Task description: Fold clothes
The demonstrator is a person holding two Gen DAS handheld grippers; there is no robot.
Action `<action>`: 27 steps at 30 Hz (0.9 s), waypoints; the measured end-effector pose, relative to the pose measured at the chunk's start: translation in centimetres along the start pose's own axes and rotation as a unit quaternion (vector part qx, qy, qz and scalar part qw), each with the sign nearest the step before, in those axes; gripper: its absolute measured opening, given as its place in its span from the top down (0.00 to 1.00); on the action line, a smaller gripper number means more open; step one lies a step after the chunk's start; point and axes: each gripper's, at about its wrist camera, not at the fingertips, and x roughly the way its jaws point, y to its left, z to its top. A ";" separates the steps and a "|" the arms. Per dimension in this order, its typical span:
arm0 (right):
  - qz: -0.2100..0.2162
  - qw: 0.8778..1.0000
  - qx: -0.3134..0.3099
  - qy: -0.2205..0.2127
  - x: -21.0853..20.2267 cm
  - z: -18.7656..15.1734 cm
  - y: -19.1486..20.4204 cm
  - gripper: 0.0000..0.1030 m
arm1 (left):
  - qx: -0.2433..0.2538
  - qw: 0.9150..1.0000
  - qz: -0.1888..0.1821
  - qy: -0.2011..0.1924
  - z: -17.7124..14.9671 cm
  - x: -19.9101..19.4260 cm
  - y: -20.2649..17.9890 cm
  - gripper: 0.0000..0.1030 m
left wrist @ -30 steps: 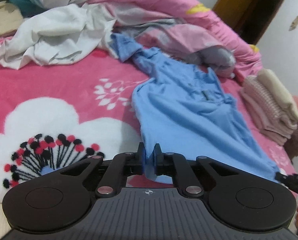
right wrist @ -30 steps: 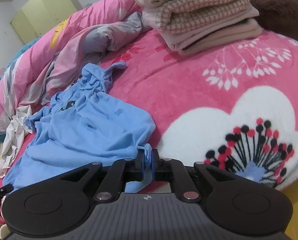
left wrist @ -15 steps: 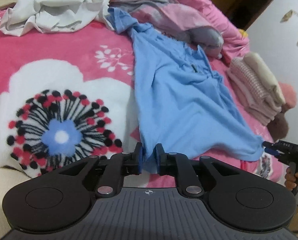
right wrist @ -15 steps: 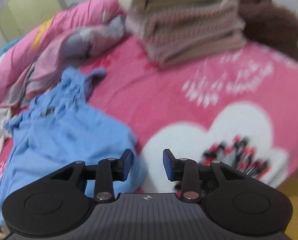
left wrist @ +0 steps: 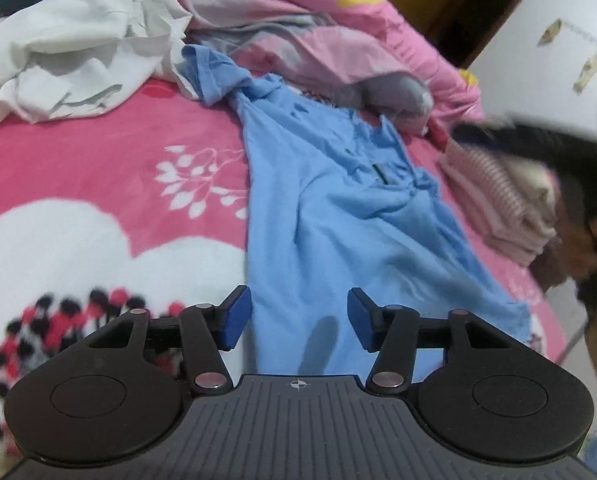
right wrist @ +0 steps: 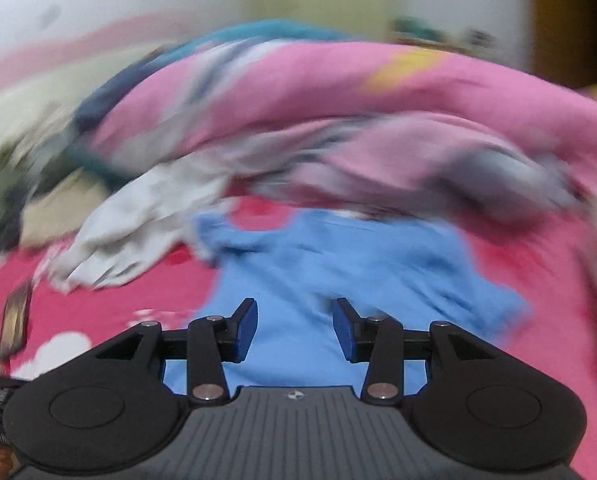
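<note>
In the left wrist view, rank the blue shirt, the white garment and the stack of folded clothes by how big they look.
1. blue shirt, spread out lengthwise and nearest the camera, which helps it look large.
2. white garment, crumpled farther back.
3. stack of folded clothes, partly hidden at the right edge, so its rank is unsure.

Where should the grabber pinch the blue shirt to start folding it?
Probably the bunched sleeve of the blue shirt, far from the open left gripper. It sticks out beside the white garment, so come from the bare pink blanket side and fold it inward.
</note>
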 end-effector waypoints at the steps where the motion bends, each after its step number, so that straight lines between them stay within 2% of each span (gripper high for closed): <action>1: 0.007 1.000 -0.027 0.009 2.4 0.9 1.5 0.57 | 0.003 1.000 -0.002 0.003 0.1 0.3 0.2 0.56; 5: 0.029 0.995 -0.076 0.061 11.9 3.7 4.6 0.59 | -0.002 1.000 -0.021 0.005 -0.1 1.0 1.2 0.58; 9: 0.008 0.993 -0.067 0.102 19.6 4.7 5.3 0.62 | -0.025 0.998 -0.051 0.003 -0.3 1.0 2.6 0.58; 11: 0.014 0.991 -0.047 0.125 22.2 4.7 4.6 0.67 | -0.041 0.997 -0.066 0.004 -0.3 1.0 3.2 0.58; 13: 0.016 0.991 -0.043 0.123 23.0 4.5 4.2 0.92 | -0.053 0.996 -0.078 0.004 -0.2 0.9 3.7 0.58; 14: 0.020 0.992 -0.040 0.120 23.2 4.6 4.0 0.94 | -0.055 0.995 -0.081 0.003 -0.2 0.9 3.8 0.58; 17: 0.044 0.995 -0.016 0.088 22.1 5.6 3.5 0.95 | -0.054 0.995 -0.082 0.001 -0.3 0.7 3.8 0.58; 23: 0.062 0.997 0.041 0.016 21.4 9.1 2.9 0.95 | -0.062 0.995 -0.078 -0.007 -0.4 0.6 3.9 0.62; 27: 0.049 0.996 0.069 0.011 23.5 10.2 2.4 0.95 | -0.063 0.995 -0.072 -0.009 -0.5 0.6 3.9 0.64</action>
